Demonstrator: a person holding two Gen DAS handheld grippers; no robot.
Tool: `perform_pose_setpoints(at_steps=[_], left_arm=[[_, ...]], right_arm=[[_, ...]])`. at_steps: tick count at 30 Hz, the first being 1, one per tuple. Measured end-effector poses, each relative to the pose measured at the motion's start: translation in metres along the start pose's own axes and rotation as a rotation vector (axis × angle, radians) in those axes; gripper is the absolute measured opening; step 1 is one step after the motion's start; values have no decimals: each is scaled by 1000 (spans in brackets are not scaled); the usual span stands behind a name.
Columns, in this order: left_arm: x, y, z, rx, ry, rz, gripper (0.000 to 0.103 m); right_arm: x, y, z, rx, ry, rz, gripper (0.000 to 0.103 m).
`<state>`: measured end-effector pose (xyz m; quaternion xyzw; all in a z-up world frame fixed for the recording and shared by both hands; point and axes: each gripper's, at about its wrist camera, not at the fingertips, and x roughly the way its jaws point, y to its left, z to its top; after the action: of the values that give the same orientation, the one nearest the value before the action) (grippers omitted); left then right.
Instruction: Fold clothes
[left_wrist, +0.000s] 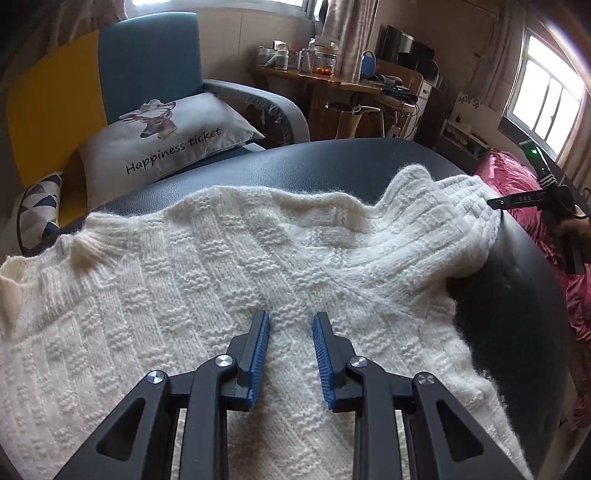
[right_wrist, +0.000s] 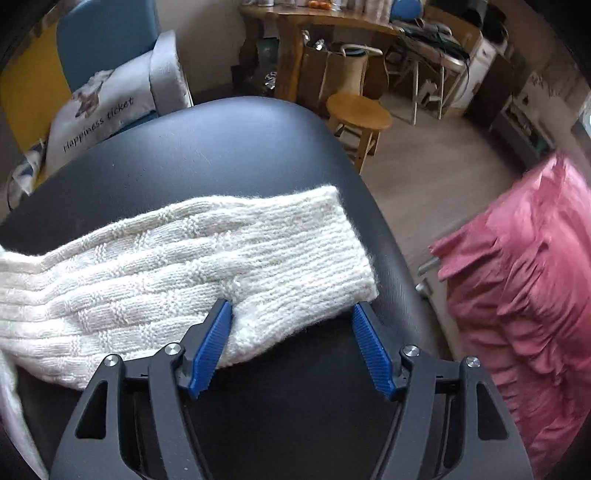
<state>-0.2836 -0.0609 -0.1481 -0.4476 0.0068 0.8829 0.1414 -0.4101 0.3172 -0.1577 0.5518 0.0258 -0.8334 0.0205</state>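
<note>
Your right gripper (right_wrist: 291, 345) is nearer: its fingers, spread wide, straddle the sleeve cuff (right_wrist: 314, 258), whose sleeve runs away leftward toward the sweater (left_wrist: 184, 277).

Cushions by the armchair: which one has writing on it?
The grey cushion leaning on the blue armchair: it shows a deer's head and the words "Happiness ticket". The smaller cushion beside it has only a triangle pattern, no writing.

Blue armchair (left_wrist: 147, 62) holds printed pillow (left_wrist: 166, 140); wooden table (left_wrist: 317, 79) right of it, bright window (left_wrist: 546, 96) farther right.
</note>
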Motion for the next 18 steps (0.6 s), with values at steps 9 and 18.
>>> perform_pose_setpoints(at_steps=[9,18], left_arm=[[-1,-2,2,16,9,6,25],[-2,4,1,-7,6,-22,25]], right_arm=[[-25,4,-5,-28,105,-6,72],[-29,-31,16,124,2,60,72]])
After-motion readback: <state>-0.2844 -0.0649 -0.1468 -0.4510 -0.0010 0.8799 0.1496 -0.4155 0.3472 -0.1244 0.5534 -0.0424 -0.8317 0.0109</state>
